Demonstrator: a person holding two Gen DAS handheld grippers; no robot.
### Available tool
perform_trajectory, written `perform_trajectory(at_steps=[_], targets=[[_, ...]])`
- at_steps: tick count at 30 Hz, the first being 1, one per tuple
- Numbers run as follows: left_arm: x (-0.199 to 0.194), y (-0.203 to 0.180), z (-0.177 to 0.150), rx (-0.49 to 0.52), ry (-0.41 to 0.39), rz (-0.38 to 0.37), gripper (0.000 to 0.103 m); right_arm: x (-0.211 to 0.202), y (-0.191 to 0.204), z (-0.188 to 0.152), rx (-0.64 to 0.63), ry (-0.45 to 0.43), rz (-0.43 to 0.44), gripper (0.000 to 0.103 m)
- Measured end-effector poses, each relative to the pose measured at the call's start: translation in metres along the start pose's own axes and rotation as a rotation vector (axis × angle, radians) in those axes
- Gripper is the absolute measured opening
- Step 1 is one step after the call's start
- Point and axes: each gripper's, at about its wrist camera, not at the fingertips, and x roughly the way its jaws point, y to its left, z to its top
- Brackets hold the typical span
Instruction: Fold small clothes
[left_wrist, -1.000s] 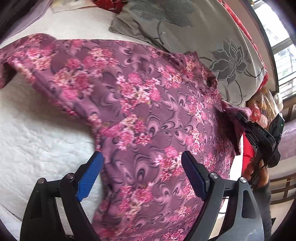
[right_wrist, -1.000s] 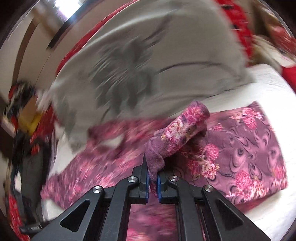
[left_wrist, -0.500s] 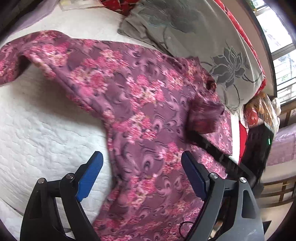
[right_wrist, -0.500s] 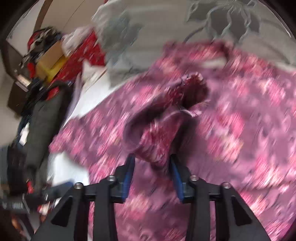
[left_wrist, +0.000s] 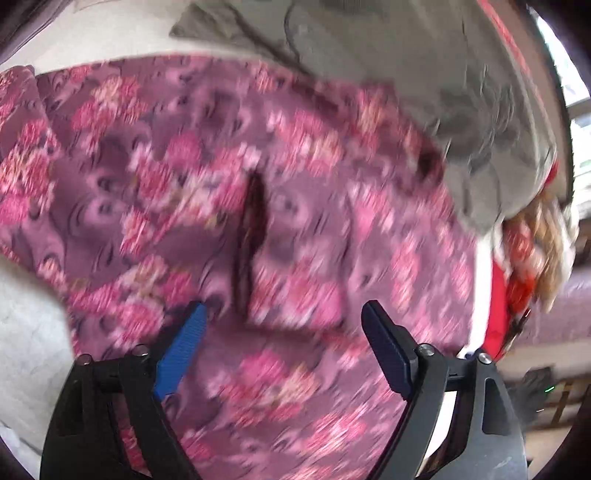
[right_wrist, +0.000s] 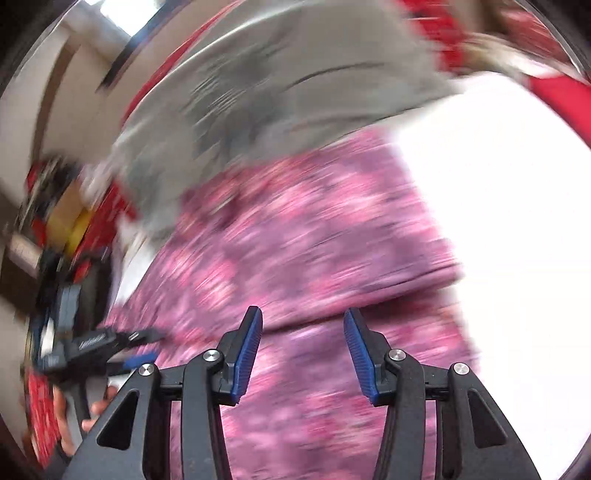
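Left gripper (left_wrist: 282, 341) spread wide, holding nothing; right gripper (right_wrist: 303, 349) also parted and empty. Both hover over floral shirt (left_wrist: 229, 177), spread on white bedspread (left_wrist: 26, 343), sleeve laid across its body. Looks thin, limp, light; likely slides easily. Best pinch hem or sleeve edge. Grey pillow (left_wrist: 424, 66) touches its far edge. Views blurred.

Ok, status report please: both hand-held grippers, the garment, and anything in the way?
Left hand-held gripper open, empty. Right hand-held gripper open, empty. Floral garment on white bed, sleeve folded over. Grey pillow overlaps its far edge.
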Motion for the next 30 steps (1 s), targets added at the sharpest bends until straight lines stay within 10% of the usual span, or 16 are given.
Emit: perform_trajectory(at_steps=[2,7,10,15,17,22,26,30], targets=[[-0.006,-0.007,0.009,0.012,-0.017,-0.012,0.006,-0.004,-0.029,0.011,0.101,-0.041,-0.008,0.049],[-0.032,-0.007,0.015,-0.003,-0.112,-0.026,0.006,0.02,-0.057,0.028,0.178,-0.009,0.027,0.045],[-0.034,-0.004,0.017,0.016,-0.122,0.004,0.006,0.024,-0.038,0.032,0.088,-0.015,0.07,0.008],[-0.009,0.017,0.01,0.039,-0.053,0.153,0.008,0.023,-0.034,0.02,0.053,-0.066,0.077,0.009],[-0.015,0.024,0.005,0.015,-0.06,0.121,0.009,0.042,-0.042,0.013,0.055,0.034,-0.024,0.017],[-0.06,0.019,0.002,-0.014,-0.179,0.006,0.009,0.0,-0.029,0.02,0.061,-0.128,0.024,0.027],[-0.044,-0.005,0.007,0.036,-0.143,0.021,0.04,0.011,0.01,0.019,-0.07,-0.114,0.013,0.043],[0.001,-0.009,0.004,0.094,-0.046,0.121,0.041,0.051,0.049,0.002,-0.142,0.002,-0.029,0.043]])
